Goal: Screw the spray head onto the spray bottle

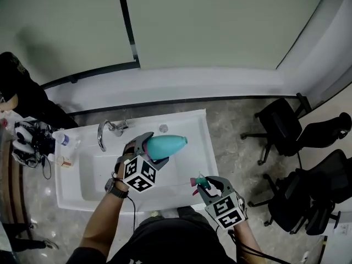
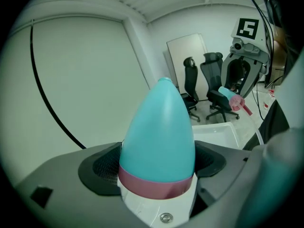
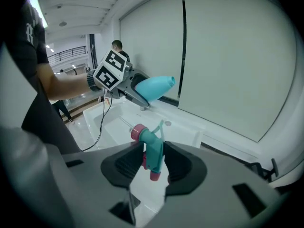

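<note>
Teal bottle [image 1: 168,145] sits clenched in the left claw [image 1: 149,150], raised above the sink [image 1: 65,194]. The right claw [image 1: 204,183] grips the head [image 3: 153,151]. The two are well apart, so joining and screwing are both still to do.

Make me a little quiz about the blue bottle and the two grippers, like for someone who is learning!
1. Pick one: what does the left gripper hold? A) a teal spray bottle B) a cup C) a sponge
2. True or false: the spray head is already screwed onto the spray bottle.
3. Fill in: under the spray bottle is a white ____.

Key: 1 A. 2 false: the right gripper holds the spray head apart from it. 3 sink.
</note>
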The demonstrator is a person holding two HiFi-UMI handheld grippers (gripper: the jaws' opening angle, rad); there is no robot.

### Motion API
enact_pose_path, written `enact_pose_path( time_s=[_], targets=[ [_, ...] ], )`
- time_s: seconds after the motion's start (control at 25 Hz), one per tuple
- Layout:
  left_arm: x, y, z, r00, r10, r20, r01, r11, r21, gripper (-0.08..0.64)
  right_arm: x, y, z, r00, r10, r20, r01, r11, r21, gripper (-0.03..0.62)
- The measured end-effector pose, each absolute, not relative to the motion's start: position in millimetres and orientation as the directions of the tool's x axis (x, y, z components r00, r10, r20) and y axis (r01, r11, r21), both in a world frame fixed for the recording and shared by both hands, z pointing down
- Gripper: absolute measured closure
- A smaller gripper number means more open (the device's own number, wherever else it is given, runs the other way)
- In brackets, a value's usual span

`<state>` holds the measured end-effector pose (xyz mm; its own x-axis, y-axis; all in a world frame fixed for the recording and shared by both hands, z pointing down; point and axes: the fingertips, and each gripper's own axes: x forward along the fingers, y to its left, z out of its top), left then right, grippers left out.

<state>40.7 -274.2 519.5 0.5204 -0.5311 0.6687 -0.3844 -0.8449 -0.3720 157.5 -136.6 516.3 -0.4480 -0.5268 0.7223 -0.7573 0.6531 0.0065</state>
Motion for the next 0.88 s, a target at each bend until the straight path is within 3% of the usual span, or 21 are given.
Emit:
enact_pose_path(
  time_s=[0.4,0.88],
  targets=[
    [-2,-226,464,0.554,-0.602,0.575,-0.434,-0.798,-0.418,0.138,118,-97,456,-0.457,-0.597,0.660,-0.745,0.662,0.083,0.451],
    [-24,-192,438,0.629,-0.613,0.478,-0.510,-0.789,-0.342,0.138,142,-101,359,-0.412,-0.731,0.544,-0.756,0.607,0.243,0.451]
  ],
)
